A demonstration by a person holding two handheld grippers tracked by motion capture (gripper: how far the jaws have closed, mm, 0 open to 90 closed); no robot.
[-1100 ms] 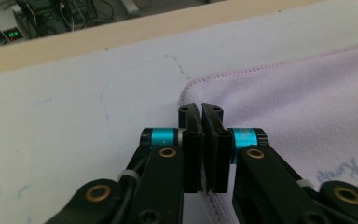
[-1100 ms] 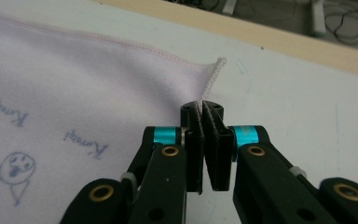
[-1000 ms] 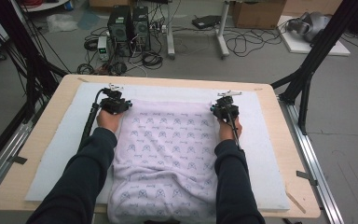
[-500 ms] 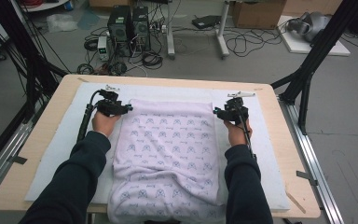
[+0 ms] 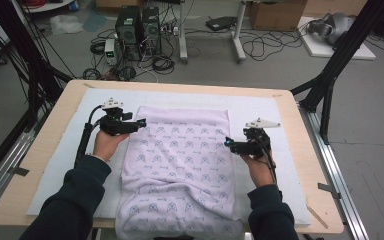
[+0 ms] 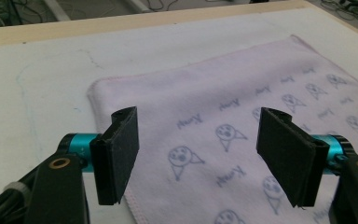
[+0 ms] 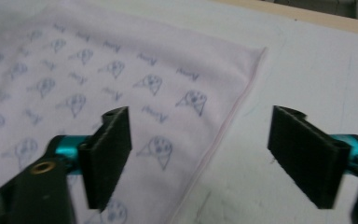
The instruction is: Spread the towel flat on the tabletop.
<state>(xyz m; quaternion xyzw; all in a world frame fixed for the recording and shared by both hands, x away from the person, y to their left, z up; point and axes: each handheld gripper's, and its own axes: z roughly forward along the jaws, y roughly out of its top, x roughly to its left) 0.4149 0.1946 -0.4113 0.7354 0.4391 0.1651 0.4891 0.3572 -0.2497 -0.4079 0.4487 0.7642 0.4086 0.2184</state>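
Folding: looks like towel work, with the pink towel (image 5: 180,165) spread flat on the white mat (image 5: 260,107) over the tabletop (image 5: 300,150), its near end hanging off the front edge and a soft ridge bunched up near that end.
Left gripper (image 5: 141,122): fingers have just been opening and stand apart, nothing between them, hovering by the towel's far-left corner (image 6: 98,86).
Right gripper (image 5: 228,143): same deal, fingers just opened wide, empty, straddling the towel's right hem (image 7: 235,116).
Handling guess: light, floppy terry-type cloth, zero stiffness, so it'll sag and drape the moment it's lifted; not fragile, not slippery.
Where to grab: probably pinch right at the stitched hem or a corner, one gripper per side, so only a single layer gets caught and the fold stays even.
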